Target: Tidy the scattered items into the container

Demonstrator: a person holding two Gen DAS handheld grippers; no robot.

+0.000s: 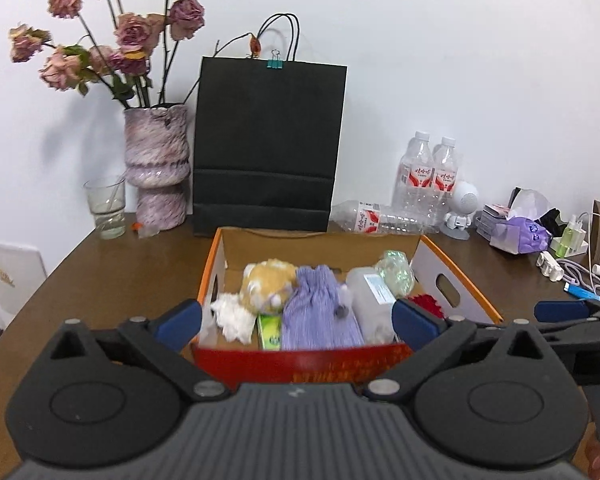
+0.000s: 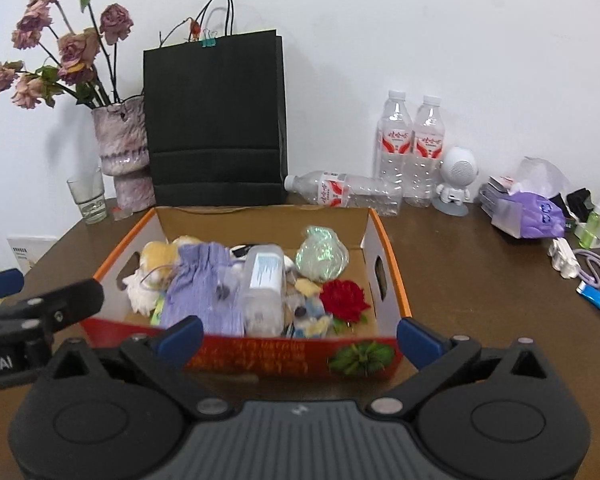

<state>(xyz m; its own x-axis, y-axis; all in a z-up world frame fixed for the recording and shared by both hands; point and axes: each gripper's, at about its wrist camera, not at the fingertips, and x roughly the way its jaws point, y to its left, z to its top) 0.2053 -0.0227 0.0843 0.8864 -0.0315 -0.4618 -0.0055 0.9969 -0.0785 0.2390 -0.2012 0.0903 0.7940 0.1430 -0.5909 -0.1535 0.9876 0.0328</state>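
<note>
An orange-rimmed cardboard box [image 1: 456, 268] [image 2: 392, 264] with a red front sits mid-table. Inside lie a yellow plush toy [image 1: 266, 282] [image 2: 158, 254], a lilac drawstring pouch [image 1: 320, 312] [image 2: 204, 292], a clear plastic bottle [image 1: 370, 308] [image 2: 262, 288], a shiny green wrapped ball [image 1: 396, 272] [image 2: 320, 256], white tissue [image 1: 232, 316] and a red fabric rose [image 2: 344, 300]. My left gripper [image 1: 298, 320] hangs open in front of the box, nothing between its blue pads. My right gripper [image 2: 300, 336] is likewise open and empty at the box's near wall. Each gripper shows at the edge of the other's view.
Behind the box stand a black paper bag [image 1: 268, 148], a pink vase of dried roses [image 1: 156, 168] and a glass [image 1: 106, 208]. Water bottles [image 2: 412, 148], a small white robot figure [image 2: 456, 180], a purple tissue pack [image 2: 528, 216], chargers and cables [image 2: 596, 264] crowd the right side.
</note>
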